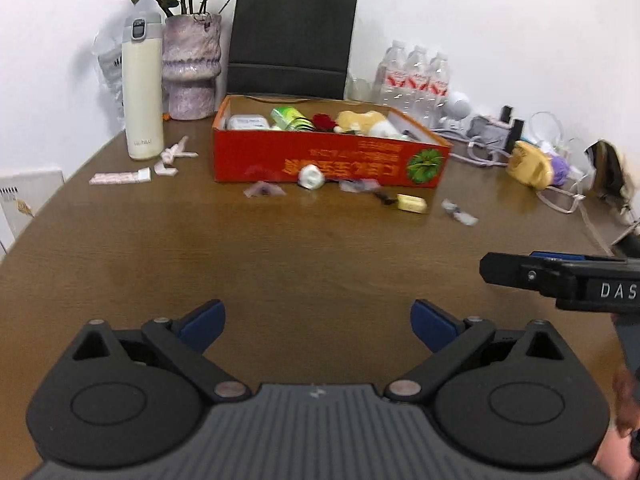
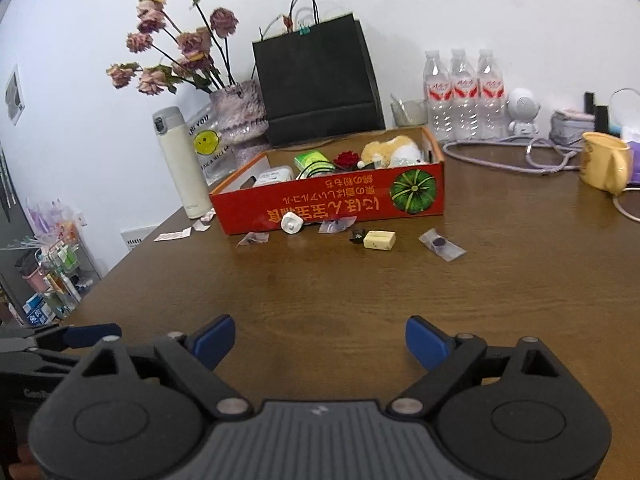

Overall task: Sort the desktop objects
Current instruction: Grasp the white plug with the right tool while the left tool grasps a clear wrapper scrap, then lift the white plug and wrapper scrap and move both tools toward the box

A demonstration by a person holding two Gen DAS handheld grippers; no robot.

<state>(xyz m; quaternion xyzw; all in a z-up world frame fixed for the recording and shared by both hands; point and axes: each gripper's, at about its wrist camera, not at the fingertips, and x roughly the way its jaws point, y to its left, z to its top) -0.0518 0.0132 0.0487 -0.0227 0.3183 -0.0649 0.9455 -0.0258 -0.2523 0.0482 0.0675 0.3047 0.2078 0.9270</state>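
Both claws, left claw [image 1: 318, 326] and right claw [image 2: 320, 342], are hanging open, empty; red box [image 2: 332, 204] is holding several items, perhaps five scraps are waiting on the tabletop [image 2: 360, 300].

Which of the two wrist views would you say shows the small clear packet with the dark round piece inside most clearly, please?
The right wrist view: there the clear packet lies sharp on the table, its dark round content visible. In the left wrist view the same packet is motion-blurred and its contents cannot be made out.
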